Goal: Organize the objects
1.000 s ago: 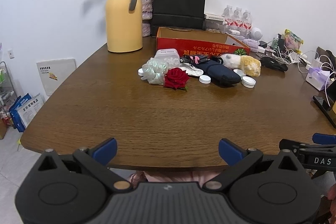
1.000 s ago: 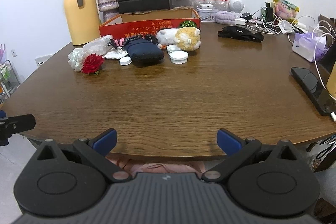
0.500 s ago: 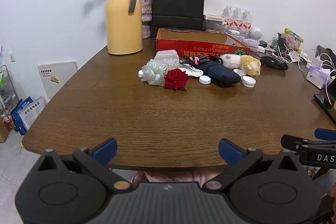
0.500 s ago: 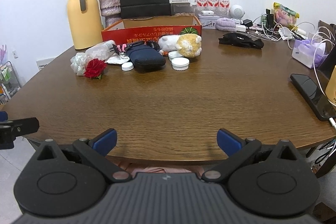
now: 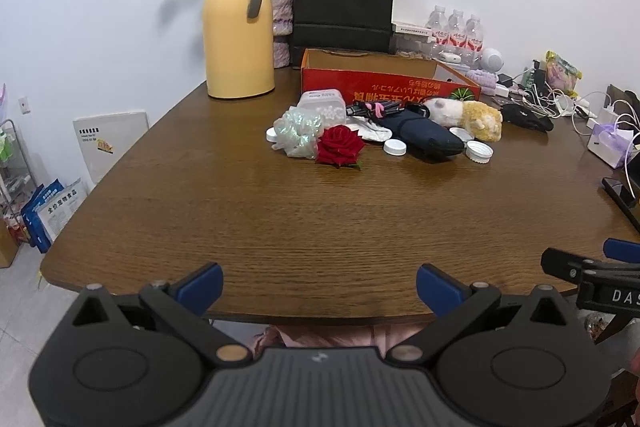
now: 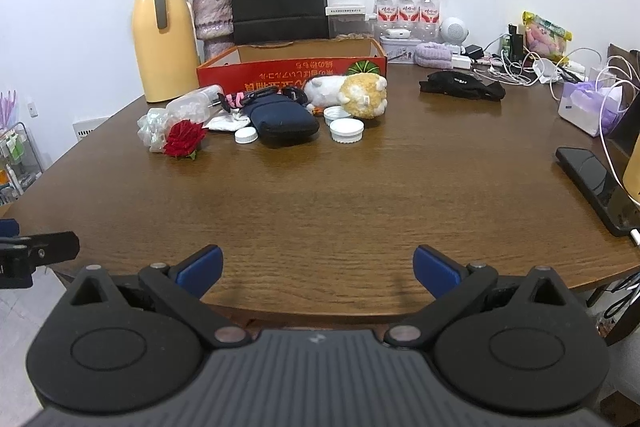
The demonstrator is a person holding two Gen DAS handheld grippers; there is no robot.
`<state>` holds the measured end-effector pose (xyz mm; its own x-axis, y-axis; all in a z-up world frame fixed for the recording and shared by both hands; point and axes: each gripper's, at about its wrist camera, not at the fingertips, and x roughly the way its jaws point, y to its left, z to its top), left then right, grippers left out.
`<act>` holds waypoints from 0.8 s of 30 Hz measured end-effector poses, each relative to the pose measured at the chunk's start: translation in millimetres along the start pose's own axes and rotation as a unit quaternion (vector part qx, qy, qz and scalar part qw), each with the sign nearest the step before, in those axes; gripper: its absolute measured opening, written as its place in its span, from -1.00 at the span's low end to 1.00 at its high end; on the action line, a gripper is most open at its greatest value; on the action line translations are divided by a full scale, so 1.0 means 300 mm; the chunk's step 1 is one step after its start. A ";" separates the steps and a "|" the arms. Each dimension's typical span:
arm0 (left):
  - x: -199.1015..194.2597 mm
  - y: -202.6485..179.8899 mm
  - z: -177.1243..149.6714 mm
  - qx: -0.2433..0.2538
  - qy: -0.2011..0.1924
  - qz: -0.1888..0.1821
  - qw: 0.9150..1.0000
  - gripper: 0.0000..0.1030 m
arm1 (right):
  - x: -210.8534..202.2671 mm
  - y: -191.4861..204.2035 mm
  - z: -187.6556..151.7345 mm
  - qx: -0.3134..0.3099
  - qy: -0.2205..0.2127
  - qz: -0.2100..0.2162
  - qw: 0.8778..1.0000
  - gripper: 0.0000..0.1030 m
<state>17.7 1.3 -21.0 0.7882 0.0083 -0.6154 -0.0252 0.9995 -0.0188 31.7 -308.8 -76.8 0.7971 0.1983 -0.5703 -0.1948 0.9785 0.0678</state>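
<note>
A cluster lies mid-table before an open red cardboard box [image 5: 388, 87] [image 6: 292, 69]: a red rose [image 5: 340, 145] [image 6: 184, 139], a crinkled clear wrap [image 5: 298, 131], a navy pouch [image 5: 428, 137] [image 6: 280, 121], a plush toy [image 5: 468, 113] [image 6: 356, 93], white lids [image 5: 478, 151] [image 6: 346, 129] and a clear container of white beads [image 5: 324, 107]. My left gripper [image 5: 319, 287] and right gripper [image 6: 318, 265] both hover open at the table's near edge, nothing between their fingers, far from the cluster.
A yellow thermos [image 5: 238, 23], a vase of dried roses and a black paper bag [image 5: 344, 7] stand behind the box. Water bottles [image 6: 406, 9], cables, a black glove [image 6: 460, 87] and a phone [image 6: 592, 187] occupy the right side. The wooden table [image 5: 280, 219] is bare in front.
Both grippers have edged slightly forward and upward toward the table; the objects have not moved and the jaws stay equally wide.
</note>
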 end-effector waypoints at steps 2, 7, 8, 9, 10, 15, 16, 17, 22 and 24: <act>0.014 0.005 0.009 -0.003 -0.002 -0.004 1.000 1.00 | 0.009 -0.001 0.007 -0.006 -0.013 0.000 1.000 1.00; 0.051 0.031 0.058 -0.028 -0.046 -0.021 0.998 1.00 | 0.040 0.008 0.047 -0.038 -0.073 -0.022 0.996 1.00; 0.067 0.031 0.076 -0.026 -0.063 -0.014 0.998 1.00 | 0.055 0.007 0.063 -0.039 -0.080 -0.022 0.996 1.00; 0.087 0.027 0.092 -0.020 -0.073 -0.007 0.997 1.00 | 0.080 0.003 0.083 -0.040 -0.080 -0.022 0.996 1.00; 0.116 0.024 0.113 -0.009 -0.078 0.001 0.997 0.97 | 0.105 0.000 0.107 -0.039 -0.072 -0.021 0.996 1.00; 0.278 0.030 0.218 0.023 -0.086 0.000 0.996 0.85 | 0.237 -0.062 0.209 -0.008 -0.096 0.010 0.995 1.00; 0.308 0.034 0.237 0.026 -0.088 -0.001 0.996 0.85 | 0.263 -0.070 0.216 -0.017 -0.121 0.017 0.992 1.00; 0.342 0.041 0.257 0.029 -0.095 -0.007 0.995 0.86 | 0.285 -0.072 0.220 -0.036 -0.140 0.026 0.989 1.00; 0.497 0.082 0.354 0.017 -0.075 -0.017 0.997 0.85 | 0.427 -0.045 0.334 -0.071 -0.033 0.035 0.996 1.00; 0.535 0.099 0.384 0.002 -0.073 -0.022 0.997 0.77 | 0.434 -0.025 0.348 -0.058 -0.047 0.087 0.993 1.00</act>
<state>214.1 35.6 -29.6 0.8698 -0.0311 -0.4924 0.0135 0.9991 -0.0393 196.5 -284.3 -66.1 0.7944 0.3740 -0.4787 -0.3948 0.9167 0.0610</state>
